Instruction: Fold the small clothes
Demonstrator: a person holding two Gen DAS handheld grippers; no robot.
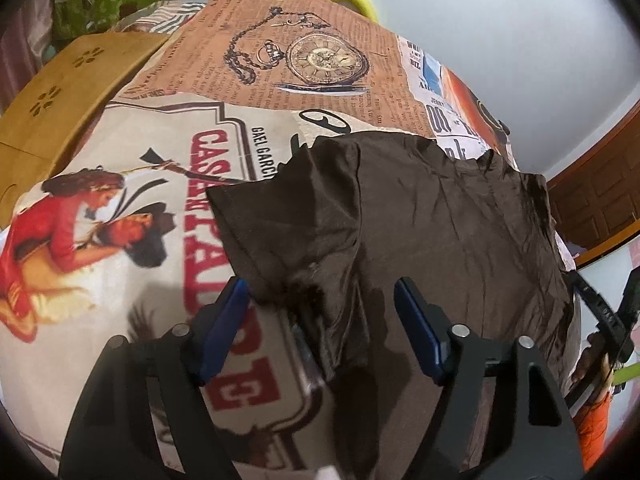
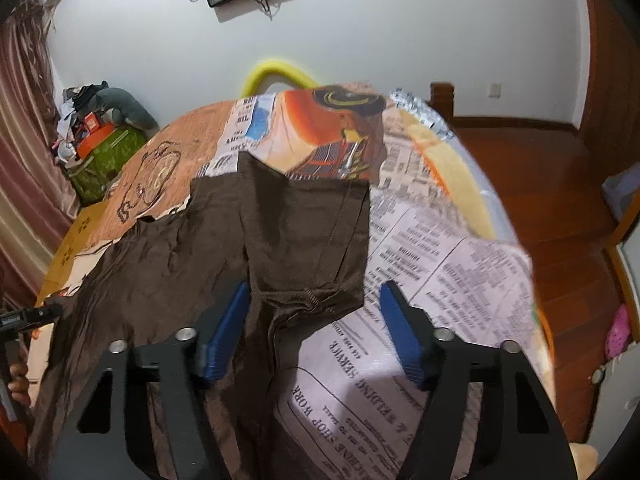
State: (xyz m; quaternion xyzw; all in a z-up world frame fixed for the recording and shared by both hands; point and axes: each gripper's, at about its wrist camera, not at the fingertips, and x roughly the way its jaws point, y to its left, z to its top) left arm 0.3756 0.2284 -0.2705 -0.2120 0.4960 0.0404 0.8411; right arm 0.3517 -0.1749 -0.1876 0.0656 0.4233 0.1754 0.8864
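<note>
A small dark brown T-shirt (image 1: 440,232) lies spread on a bed covered with a printed sheet (image 1: 120,152). In the left wrist view my left gripper (image 1: 320,292) is open, its blue pads on either side of the shirt's left sleeve and side edge, close above the cloth. In the right wrist view the same shirt (image 2: 160,264) lies ahead and to the left; my right gripper (image 2: 316,296) is open around the shirt's right sleeve (image 2: 308,240), which lies flat on the sheet (image 2: 440,280). Neither gripper holds cloth.
A wooden lap table (image 1: 60,92) lies on the bed at far left. A green box (image 2: 104,156) of clutter stands by the wall. The bed's right edge drops to a wooden floor (image 2: 540,184). The other gripper shows at the right edge of the left wrist view (image 1: 612,320).
</note>
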